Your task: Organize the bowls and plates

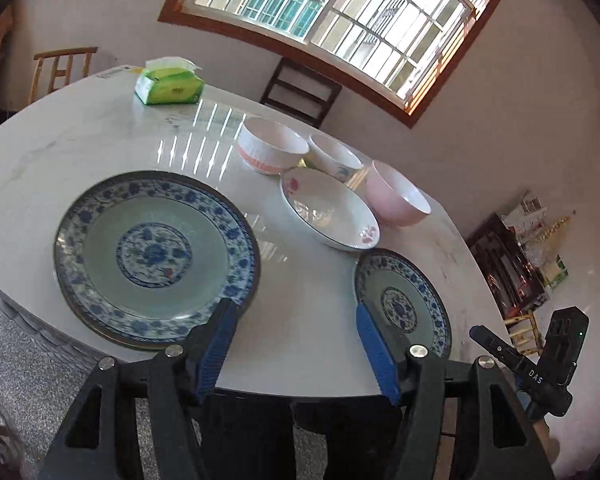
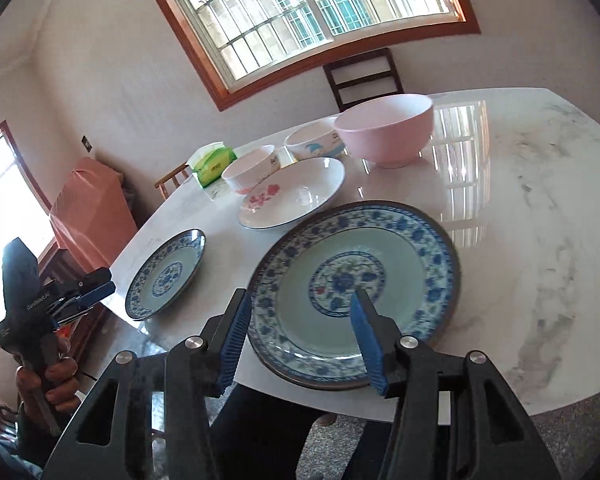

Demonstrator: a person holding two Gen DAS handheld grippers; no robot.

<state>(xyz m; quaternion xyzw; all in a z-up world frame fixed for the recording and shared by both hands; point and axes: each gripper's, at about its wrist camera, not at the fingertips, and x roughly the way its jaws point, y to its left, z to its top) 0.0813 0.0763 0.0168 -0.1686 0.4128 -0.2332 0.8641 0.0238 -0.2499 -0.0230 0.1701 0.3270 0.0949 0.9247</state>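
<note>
Both spread: left gripper [image 1: 296, 354], right gripper [image 2: 300, 342] part-hiding large blue-patterned plate [image 2: 354, 292] near rim

The white marble-look table [image 2: 520, 208] is polished and mirrors the window. On it, the large blue-patterned glazed plate [image 2: 356, 292] and pink glossy bowl [image 2: 384, 136] look smooth ceramic. The green soft tissue pack [image 1: 168, 86] at the table's far edge looks plastic-wrapped paper. Gripper pads [image 1: 216, 348] are ribbed blue rubber on matt black plastic.
</note>
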